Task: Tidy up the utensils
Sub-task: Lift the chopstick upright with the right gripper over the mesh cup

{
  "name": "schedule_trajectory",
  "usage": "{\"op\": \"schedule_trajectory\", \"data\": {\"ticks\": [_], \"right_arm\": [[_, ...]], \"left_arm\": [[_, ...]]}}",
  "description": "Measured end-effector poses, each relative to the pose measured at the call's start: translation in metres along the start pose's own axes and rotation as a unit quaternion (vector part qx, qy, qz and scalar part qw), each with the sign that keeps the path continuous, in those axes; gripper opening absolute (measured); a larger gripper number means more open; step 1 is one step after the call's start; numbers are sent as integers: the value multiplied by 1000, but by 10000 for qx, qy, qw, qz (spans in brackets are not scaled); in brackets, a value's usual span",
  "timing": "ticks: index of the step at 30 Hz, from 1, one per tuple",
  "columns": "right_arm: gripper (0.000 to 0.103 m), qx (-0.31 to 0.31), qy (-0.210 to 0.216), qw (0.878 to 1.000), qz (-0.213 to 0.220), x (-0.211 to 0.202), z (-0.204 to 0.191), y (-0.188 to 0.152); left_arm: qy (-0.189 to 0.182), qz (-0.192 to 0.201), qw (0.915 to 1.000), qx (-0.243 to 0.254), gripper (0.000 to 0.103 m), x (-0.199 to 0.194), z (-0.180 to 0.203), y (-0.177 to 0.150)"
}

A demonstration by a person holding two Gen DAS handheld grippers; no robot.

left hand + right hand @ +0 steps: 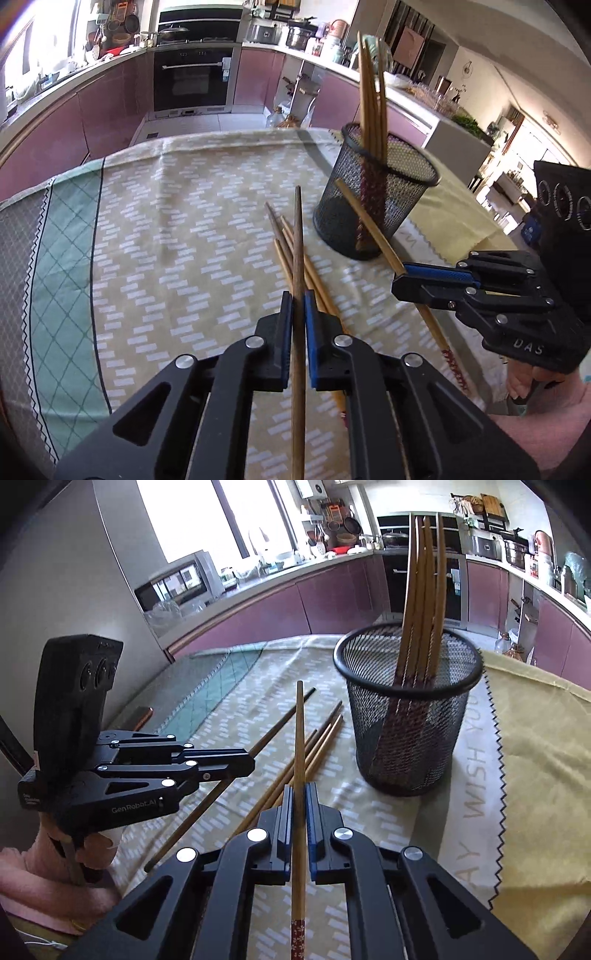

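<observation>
A dark wooden chopstick (pixel 297 258) sits clamped in the left gripper (pixel 297 306); the right gripper (pixel 298 797), marked "DAS", pinches a lighter bamboo chopstick (pixel 299 738); loose chopsticks (pixel 317 738) lie on the tablecloth (pixel 476 775) reading "WISH YOU", beside the black mesh holder (pixel 410 738) with several upright; "GenRobot.AI" marks the left gripper.

the left gripper (pixel 296 306) points forward and down, its jaws clamped shut on a thin stick running between the blue pads. the right gripper (pixel 299 801) tilts down alike, jaws closed the same way. a hand (pixel 79 845) in a pink sleeve grips the left handle.
</observation>
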State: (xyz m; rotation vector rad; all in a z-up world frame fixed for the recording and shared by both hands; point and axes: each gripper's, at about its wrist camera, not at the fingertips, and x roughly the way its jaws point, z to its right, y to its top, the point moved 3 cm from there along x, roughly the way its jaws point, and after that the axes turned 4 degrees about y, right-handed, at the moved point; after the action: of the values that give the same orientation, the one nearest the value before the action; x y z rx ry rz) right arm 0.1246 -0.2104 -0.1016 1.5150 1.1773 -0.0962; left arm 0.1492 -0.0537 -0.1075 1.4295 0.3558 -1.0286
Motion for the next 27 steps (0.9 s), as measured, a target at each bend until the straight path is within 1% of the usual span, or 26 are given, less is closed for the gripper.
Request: {"op": "schedule_trajectory", "data": {"ticks": [4, 7, 14, 18, 20, 27], "right_arm": [[6, 134, 96, 9997, 205, -16, 3, 6], [6, 235, 159, 9988, 405, -29, 6, 11], [6, 267, 177, 9963, 800, -53, 9, 24], [6, 263, 178, 9947, 973, -63, 11, 32], [6, 240, 158, 9941, 1047, -69, 12, 35], [6, 97, 131, 9918, 1268, -82, 13, 52]], "left_arm": [[-135, 268, 9996, -1, 7, -24, 0, 10], [-313, 467, 9984, 5, 7, -42, 0, 16], [-472, 971, 9941, 71, 7, -86, 4, 28], [-500, 1156, 9920, 81, 8, -102, 5, 34], [-574, 1215, 9909, 64, 8, -106, 5, 37], [-642, 1409, 9879, 44, 8, -113, 10, 53]]}}
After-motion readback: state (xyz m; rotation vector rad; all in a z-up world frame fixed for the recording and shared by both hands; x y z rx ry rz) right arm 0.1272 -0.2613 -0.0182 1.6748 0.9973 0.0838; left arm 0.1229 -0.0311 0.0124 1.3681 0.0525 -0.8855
